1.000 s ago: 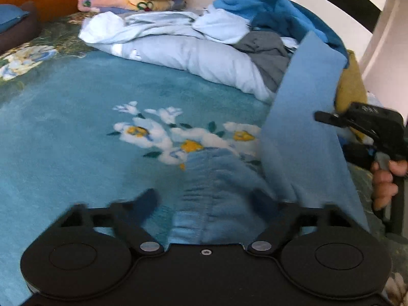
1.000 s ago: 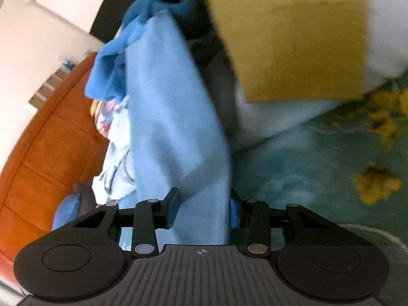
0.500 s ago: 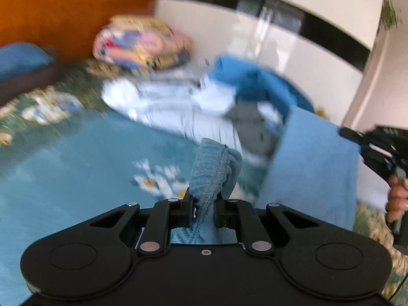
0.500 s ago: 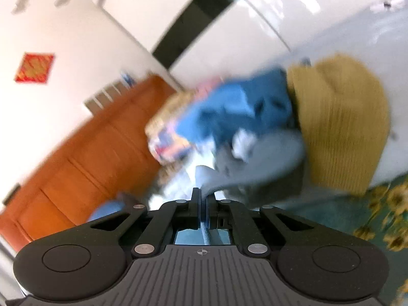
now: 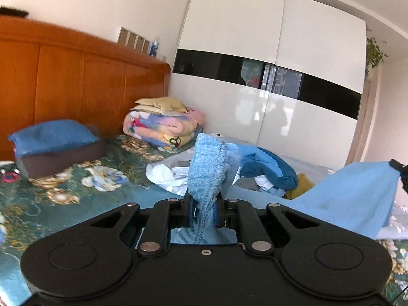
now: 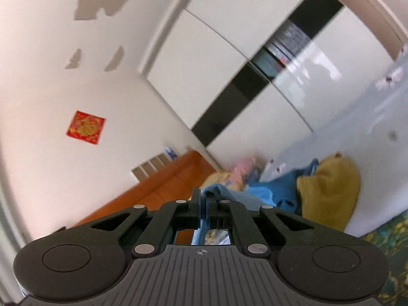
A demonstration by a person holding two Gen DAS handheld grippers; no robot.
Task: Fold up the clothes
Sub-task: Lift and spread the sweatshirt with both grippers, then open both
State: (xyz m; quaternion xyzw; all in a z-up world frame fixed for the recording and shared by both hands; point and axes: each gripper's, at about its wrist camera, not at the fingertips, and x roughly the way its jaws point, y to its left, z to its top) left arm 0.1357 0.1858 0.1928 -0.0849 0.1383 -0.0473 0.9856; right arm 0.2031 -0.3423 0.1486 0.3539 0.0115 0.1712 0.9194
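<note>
A home bedroom is showing here: an orange wooden headboard (image 5: 84,81) is standing at the far left of a bed with a teal floral bedspread (image 5: 76,204), a folded multicoloured blanket (image 5: 163,127) is lying beside it, and a glossy white sliding-door wardrobe (image 5: 267,76) is filling the far wall.

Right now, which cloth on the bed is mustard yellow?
The knitted mustard-yellow garment in the loose pile, beside the dark blue cloth; the other clothes there are blue, grey or white.

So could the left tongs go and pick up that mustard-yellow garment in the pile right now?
Probably not yet: the left tongs are shut on the light blue garment, so they are occupied, though the yellow garment lies partly uncovered.
</note>
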